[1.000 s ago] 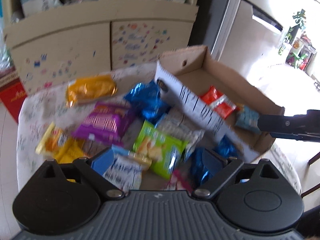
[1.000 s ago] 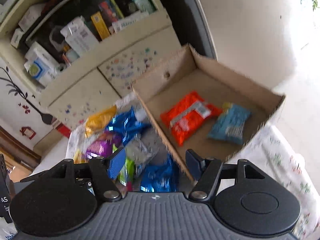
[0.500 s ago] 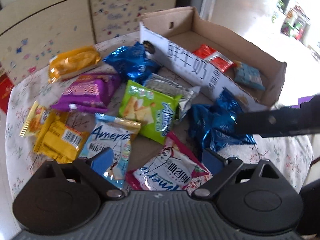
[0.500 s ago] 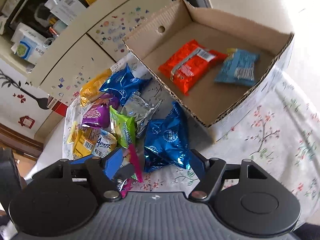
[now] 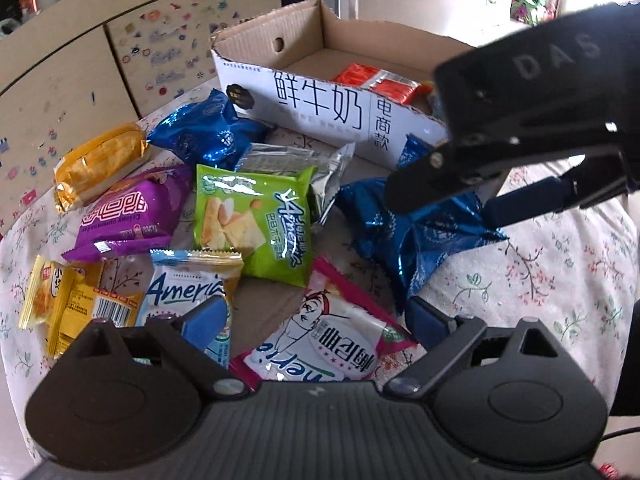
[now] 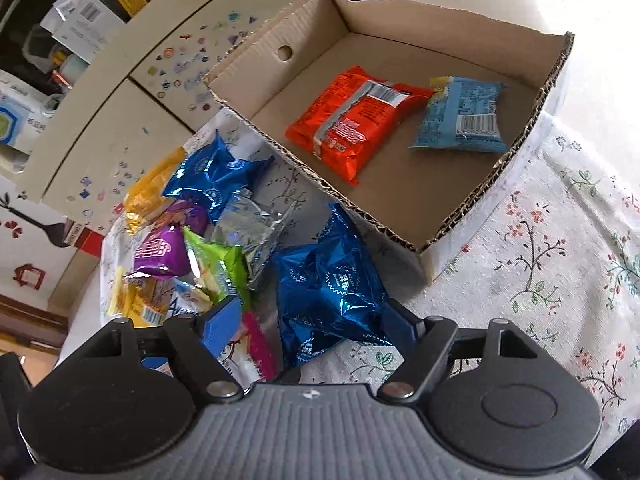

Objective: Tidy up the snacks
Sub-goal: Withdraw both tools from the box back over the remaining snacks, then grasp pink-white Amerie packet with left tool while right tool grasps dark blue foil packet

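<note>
- The left gripper [image 5: 316,320] hung wide open over a pink-edged snack packet [image 5: 336,344], holding nothing.
- The right gripper [image 6: 308,320] had just been opening its jaws; the blue foil bag [image 6: 332,280] lay between them, ungripped.
- Farther off, the cardboard box [image 6: 532,116] held an orange packet [image 6: 356,120] and a light-blue packet [image 6: 460,116].

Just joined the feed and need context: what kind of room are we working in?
Most likely a home living or dining area: a floral tablecloth on the table, a sticker-covered cabinet behind it, and cluttered household shelves.
</note>
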{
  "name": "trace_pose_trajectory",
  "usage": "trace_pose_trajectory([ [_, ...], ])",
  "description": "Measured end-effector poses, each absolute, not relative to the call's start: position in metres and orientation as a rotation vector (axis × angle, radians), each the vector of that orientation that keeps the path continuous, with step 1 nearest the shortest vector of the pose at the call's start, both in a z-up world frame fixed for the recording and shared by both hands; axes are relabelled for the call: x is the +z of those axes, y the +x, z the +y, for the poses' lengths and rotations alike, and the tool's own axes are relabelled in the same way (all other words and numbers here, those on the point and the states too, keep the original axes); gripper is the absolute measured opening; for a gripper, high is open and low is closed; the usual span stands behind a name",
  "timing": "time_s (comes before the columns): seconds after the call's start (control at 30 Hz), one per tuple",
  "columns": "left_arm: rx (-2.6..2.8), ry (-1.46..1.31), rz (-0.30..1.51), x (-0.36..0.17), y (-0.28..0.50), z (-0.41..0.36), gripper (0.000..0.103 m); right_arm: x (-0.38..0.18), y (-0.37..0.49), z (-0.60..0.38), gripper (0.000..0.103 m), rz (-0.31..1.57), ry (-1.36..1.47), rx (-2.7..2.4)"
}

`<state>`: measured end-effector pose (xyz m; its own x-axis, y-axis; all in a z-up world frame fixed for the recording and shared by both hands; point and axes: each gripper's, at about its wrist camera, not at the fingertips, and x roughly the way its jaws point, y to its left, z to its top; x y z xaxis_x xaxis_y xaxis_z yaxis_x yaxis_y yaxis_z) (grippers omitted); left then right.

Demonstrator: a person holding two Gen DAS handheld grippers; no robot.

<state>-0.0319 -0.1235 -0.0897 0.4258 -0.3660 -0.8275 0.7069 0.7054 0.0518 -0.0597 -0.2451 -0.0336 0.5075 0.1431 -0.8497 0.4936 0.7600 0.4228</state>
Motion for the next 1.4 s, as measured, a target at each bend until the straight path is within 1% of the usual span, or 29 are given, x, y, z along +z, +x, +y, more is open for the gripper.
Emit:
trace_pose_trajectory([
  [0.07, -0.693, 0.447, 0.910, -0.092, -0.033, -0.124, 0.094, -0.034, -0.059, -0.243, 0.083, 1.042, 0.694, -0.247],
  [0.13, -0.688, 0.452, 0.921, -0.095, -0.033, -0.124, 0.090, -0.035, -0.058, -0.240, 0.085, 1.047, 0.684, -0.246],
  [0.27, -0.693, 0.409, 0.949, -0.096, -0.032, -0.121, 0.082, -0.037, -0.056, -0.236, 0.086, 1.059, 0.675, -0.267],
  [0.4, -0.674, 0.366, 0.961, -0.092, -0.028, -0.111, 0.065, -0.037, -0.058, -0.238, 0.086, 1.045, 0.743, -0.242],
  [0.57, -0.648, 0.260, 0.996, -0.089, -0.022, -0.091, 0.055, -0.041, -0.055, -0.236, 0.087, 1.047, 0.726, -0.273],
  [0.7, -0.633, 0.230, 1.018, -0.087, -0.021, -0.078, 0.055, -0.044, -0.052, -0.231, 0.089, 1.043, 0.700, -0.283],
  [0.77, -0.624, 0.224, 1.021, -0.086, -0.023, -0.071, 0.055, -0.045, -0.051, -0.228, 0.088, 1.043, 0.677, -0.294],
  [0.83, -0.613, 0.214, 1.028, -0.085, -0.024, -0.064, 0.055, -0.044, -0.051, -0.224, 0.085, 1.045, 0.650, -0.276],
  [0.97, -0.584, 0.198, 1.034, -0.085, -0.023, -0.048, 0.057, -0.042, -0.049, -0.212, 0.085, 1.061, 0.679, -0.098],
  [1.1, -0.568, 0.146, 1.047, -0.082, -0.022, -0.034, 0.063, -0.032, -0.050, -0.207, 0.085, 1.054, 0.670, -0.008],
  [1.23, -0.552, 0.141, 1.028, -0.076, -0.024, -0.026, 0.071, -0.015, -0.050, -0.214, 0.085, 0.984, 0.640, -0.001],
  [1.4, -0.539, 0.136, 1.031, -0.076, -0.024, -0.022, 0.073, -0.020, -0.042, -0.214, 0.085, 0.966, 0.550, -0.092],
])
